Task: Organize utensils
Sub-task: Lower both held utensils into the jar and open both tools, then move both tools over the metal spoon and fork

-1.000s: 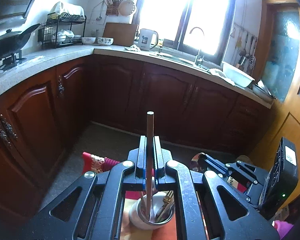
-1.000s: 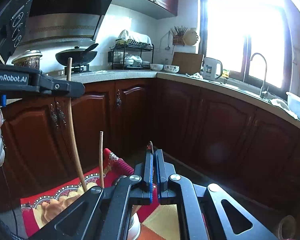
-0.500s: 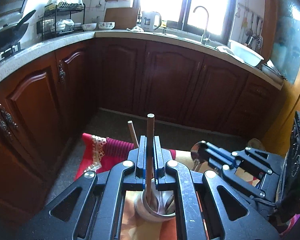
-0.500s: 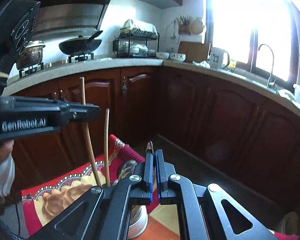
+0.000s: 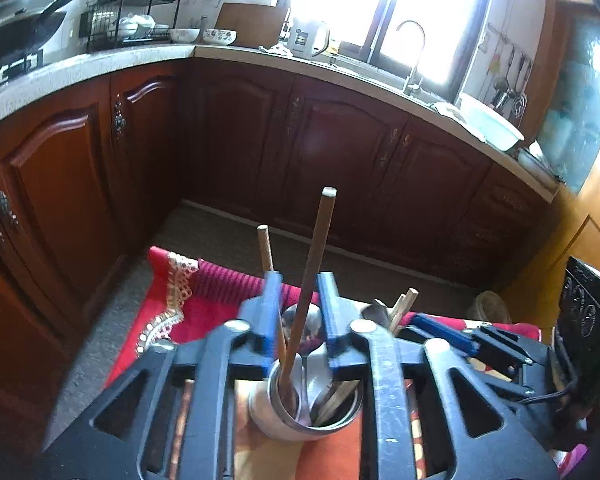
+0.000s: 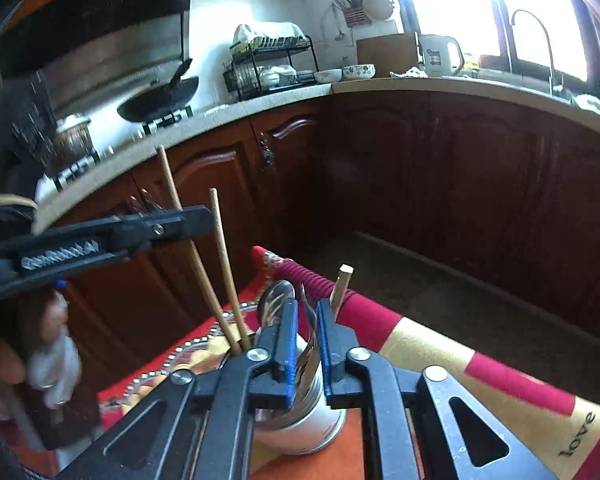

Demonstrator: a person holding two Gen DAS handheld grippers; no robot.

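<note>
Two tongs, one metal cup (image 5: 266, 410) just below both, down on the counter (image 5: 332, 458). Could tip the cup or knock the long wooden stick (image 5: 319, 236) out, if pulled back crooked or too fast. Left tongs (image 5: 299, 280) wide apart, one finger each side of the stick, not squeezing, reaching over the cup. Right tongs (image 6: 307, 310) a little apart around a shiny spoon (image 6: 277, 300); hard to tell if touching.

Round white metal-rimmed utensil cup (image 5: 300, 412) upright on red patterned cloth (image 5: 204, 300), holding 2 leaning brown wooden sticks (image 5: 312, 276), steel spoons (image 5: 304, 328), pale chopsticks (image 5: 402, 306).
</note>
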